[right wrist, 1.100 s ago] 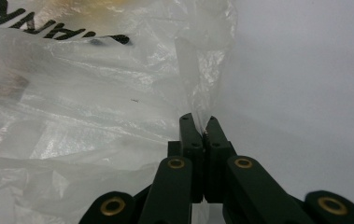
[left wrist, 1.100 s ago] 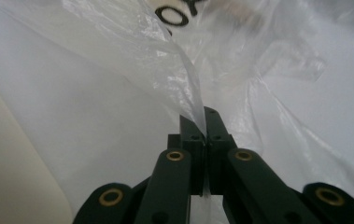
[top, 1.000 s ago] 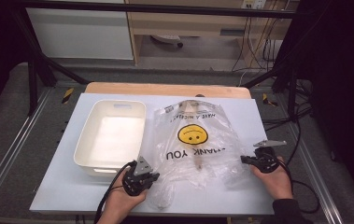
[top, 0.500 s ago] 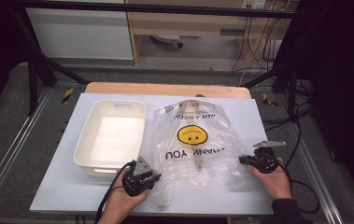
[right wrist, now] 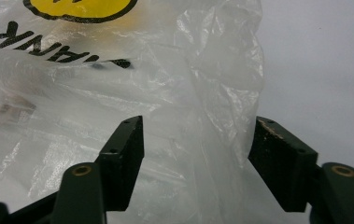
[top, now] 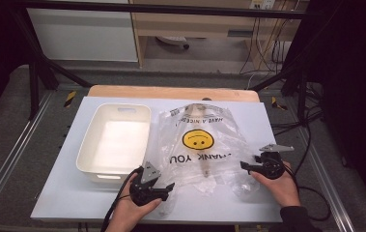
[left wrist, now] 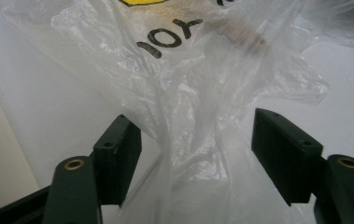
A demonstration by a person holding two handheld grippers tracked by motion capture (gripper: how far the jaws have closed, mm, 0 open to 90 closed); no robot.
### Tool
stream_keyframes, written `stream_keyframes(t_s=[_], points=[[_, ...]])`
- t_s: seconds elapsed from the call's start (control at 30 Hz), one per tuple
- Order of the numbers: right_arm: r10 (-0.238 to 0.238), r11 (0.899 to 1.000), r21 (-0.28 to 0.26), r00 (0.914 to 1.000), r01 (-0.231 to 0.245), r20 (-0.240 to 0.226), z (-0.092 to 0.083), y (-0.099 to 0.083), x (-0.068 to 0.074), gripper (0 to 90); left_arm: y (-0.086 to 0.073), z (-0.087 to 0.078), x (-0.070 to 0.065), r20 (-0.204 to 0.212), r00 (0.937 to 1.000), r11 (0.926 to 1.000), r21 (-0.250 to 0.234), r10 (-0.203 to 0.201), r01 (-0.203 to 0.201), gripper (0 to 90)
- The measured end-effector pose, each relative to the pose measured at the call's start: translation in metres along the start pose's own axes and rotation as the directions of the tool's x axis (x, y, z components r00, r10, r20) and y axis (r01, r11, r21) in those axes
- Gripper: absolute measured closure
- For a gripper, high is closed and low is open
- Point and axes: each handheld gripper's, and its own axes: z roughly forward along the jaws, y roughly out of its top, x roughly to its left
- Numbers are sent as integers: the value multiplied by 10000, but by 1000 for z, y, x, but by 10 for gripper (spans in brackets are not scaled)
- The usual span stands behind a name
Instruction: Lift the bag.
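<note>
One clear plastic bag [top: 202, 145] with yellow smiley and "THANK YOU" print, flat on white table [top: 64, 193], centre to 3 o'clock. Small brownish item inside, can't identify. One white tub [top: 115, 140] at 9 o'clock of bag, empty, just beside it. Two claws, both at 6 o'clock edge of bag. Left claw [top: 170, 186]: jaws just been opening, gaping, crumpled bag corner loose between, not gripped. Right claw [top: 244, 166]: same, jaws just opened, bag fold between pads, released.
</note>
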Motion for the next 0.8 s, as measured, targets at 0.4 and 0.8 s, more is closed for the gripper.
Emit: stream_keyframes(t_s=[0.4, 0.8], points=[[217, 9966, -797, 9997, -212, 62, -1, 8, 6, 105, 20, -17, -5, 495, 9963, 9879, -1350, -696, 757, 195], [33, 9866, -1634, 10000, -39, -41, -6, 13, 12, 40, 38, -45, 10, 51, 9936, 9636, -2432, -1128, 1107, 107]])
